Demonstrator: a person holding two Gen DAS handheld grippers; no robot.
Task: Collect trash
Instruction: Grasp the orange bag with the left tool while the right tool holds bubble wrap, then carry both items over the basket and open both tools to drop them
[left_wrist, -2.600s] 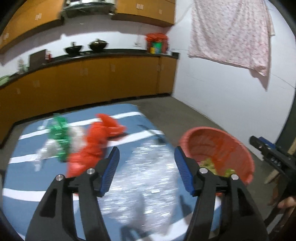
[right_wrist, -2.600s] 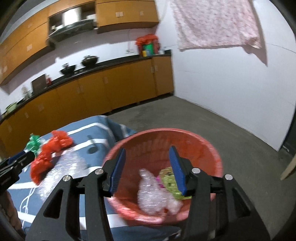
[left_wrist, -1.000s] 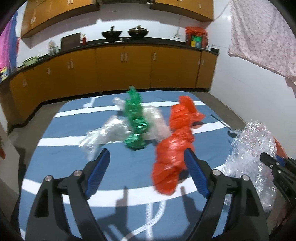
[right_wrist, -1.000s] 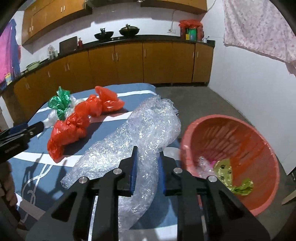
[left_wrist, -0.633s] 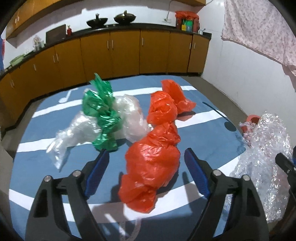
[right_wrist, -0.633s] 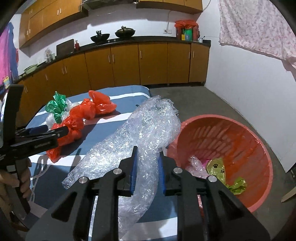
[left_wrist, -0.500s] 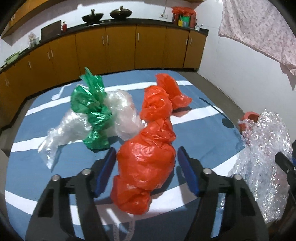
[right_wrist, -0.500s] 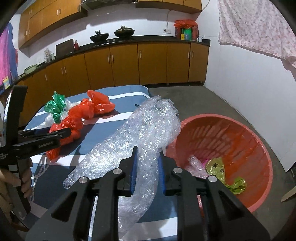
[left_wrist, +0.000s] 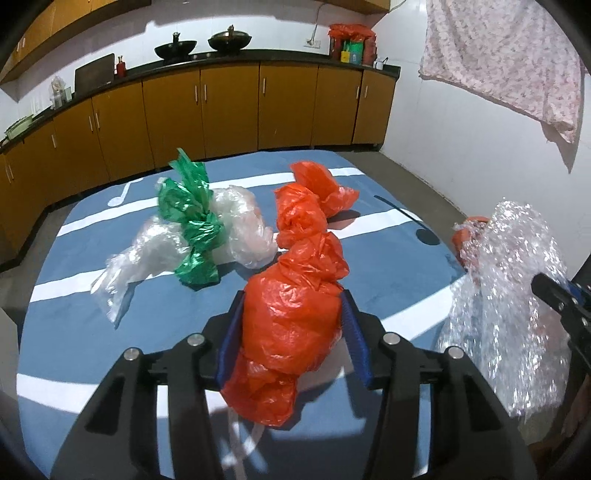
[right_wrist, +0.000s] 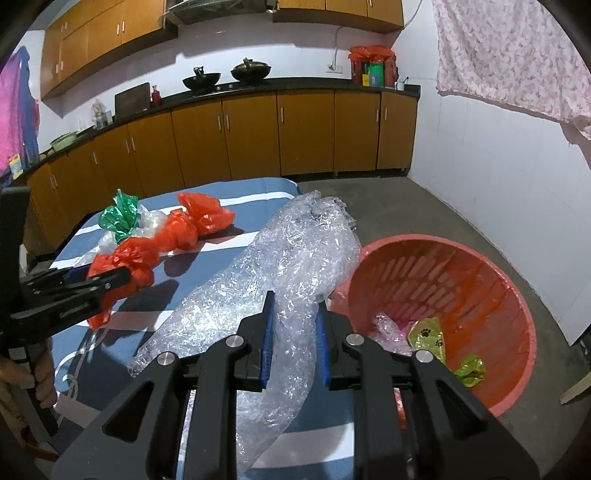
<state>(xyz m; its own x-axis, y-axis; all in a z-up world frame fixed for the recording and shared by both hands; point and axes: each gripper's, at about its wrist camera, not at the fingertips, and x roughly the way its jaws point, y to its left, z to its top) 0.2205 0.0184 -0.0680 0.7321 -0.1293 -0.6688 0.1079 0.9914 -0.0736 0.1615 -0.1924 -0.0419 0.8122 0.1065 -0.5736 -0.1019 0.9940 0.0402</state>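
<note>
The orange plastic bag (left_wrist: 295, 295) lay on the blue striped cloth (left_wrist: 74, 325) covering the table, its near end pinched between the two blue pads of the left gripper (left_wrist: 291, 332), which was clamped on it; the bag's knotted far end extended toward 12 o'clock in the left wrist view. The green foil wrapper (left_wrist: 192, 225) and the clear plastic bag (left_wrist: 243, 225) lay touching each other at 10 o'clock from the orange bag, just beside it. The bubble wrap (right_wrist: 280, 273) was held by the right gripper (right_wrist: 294, 339), whose pads were closed on its middle; one end rose toward 12 o'clock and the other hung below the pads toward the cloth. The red basket (right_wrist: 517, 306) stood on the floor at 3 o'clock from the bubble wrap, just beside the table edge, and contained a green-gold foil wrapper (right_wrist: 428, 334) and a piece of clear film (right_wrist: 384, 325). Brown kitchen cabinets (right_wrist: 258, 136) lined the far wall, and a floral cloth (right_wrist: 517, 55) hung at 1 o'clock.
</note>
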